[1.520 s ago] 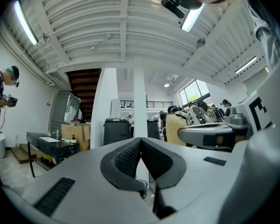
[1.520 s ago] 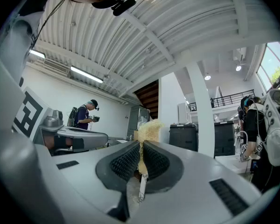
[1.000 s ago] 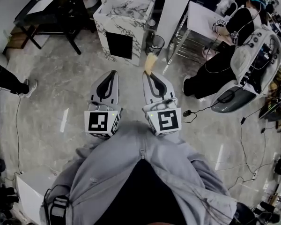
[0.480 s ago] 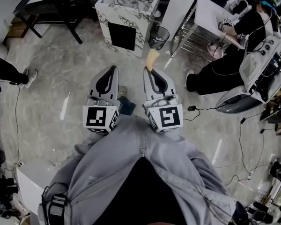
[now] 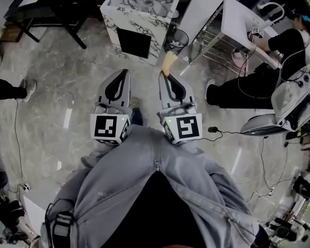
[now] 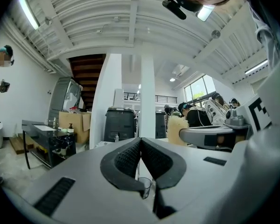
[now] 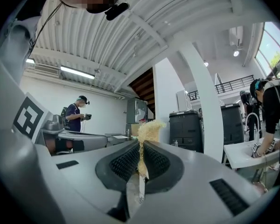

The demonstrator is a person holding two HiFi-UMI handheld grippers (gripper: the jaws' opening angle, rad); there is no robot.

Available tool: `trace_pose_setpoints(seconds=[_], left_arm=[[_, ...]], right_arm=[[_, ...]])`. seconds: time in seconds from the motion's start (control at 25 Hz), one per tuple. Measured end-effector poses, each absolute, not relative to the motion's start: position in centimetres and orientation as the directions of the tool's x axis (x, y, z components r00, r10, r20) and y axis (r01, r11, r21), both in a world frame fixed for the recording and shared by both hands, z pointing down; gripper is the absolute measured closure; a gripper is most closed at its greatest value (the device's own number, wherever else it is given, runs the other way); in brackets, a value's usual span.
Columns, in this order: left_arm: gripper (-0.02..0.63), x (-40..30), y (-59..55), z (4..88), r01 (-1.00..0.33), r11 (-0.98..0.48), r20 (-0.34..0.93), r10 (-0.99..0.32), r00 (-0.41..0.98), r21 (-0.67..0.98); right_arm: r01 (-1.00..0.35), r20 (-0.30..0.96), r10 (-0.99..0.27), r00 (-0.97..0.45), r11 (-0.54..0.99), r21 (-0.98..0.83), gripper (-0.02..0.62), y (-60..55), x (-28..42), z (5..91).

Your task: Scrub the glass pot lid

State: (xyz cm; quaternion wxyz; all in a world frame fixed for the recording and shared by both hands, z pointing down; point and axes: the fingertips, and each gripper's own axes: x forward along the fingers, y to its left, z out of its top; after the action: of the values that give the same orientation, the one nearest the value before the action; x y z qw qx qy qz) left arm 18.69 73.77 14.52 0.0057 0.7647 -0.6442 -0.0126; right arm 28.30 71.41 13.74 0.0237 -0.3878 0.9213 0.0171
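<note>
My left tongs (image 5: 125, 72) sit pressed together on nothing at frame centre; my right tongs (image 5: 163, 76) beside them pinch a pale yellow scrubber (image 5: 168, 63).

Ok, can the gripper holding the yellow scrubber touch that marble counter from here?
Probably not. The right gripper, shut on the yellow scrubber, sits close to the person, with a stretch of floor between it and the marble counter. Nothing seems to block the way; stepping closer should do it.

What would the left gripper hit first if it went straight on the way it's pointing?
Most likely the marble cabinet standing ahead of the left gripper; open floor lies between, though depth is unclear.
</note>
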Motion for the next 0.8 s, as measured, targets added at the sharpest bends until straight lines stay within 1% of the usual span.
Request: trace_pose_setpoints(seconds=[0.12,0.4,0.6,0.8], left_arm=[[0.589,16.0,68.7,14.4,-0.982,-0.187,0.007,-0.982,0.187,0.035],[0.589,11.4,58.7,14.1,-0.965,-0.259,-0.002,-0.966,0.259,0.032],[0.589,9.2,55.0,15.6,-0.957,-0.283,0.007,-0.959,0.284,0.055],[0.589,7.0,53.6,16.6,-0.96,-0.265,0.016,-0.964,0.267,0.091]], right_arm=[[-0.721,-0.038,-0.72,-0.693,0.692,0.021,0.554,66.6,25.9,13.7],[-0.781,-0.014,-0.781,-0.624,0.624,0.012,0.554,57.6,22.2,14.1],[-0.783,0.028,-0.783,-0.621,0.622,0.028,0.554,54.4,19.9,15.4],[-0.766,0.049,-0.768,-0.639,0.641,0.046,0.554,52.3,17.8,15.8]])
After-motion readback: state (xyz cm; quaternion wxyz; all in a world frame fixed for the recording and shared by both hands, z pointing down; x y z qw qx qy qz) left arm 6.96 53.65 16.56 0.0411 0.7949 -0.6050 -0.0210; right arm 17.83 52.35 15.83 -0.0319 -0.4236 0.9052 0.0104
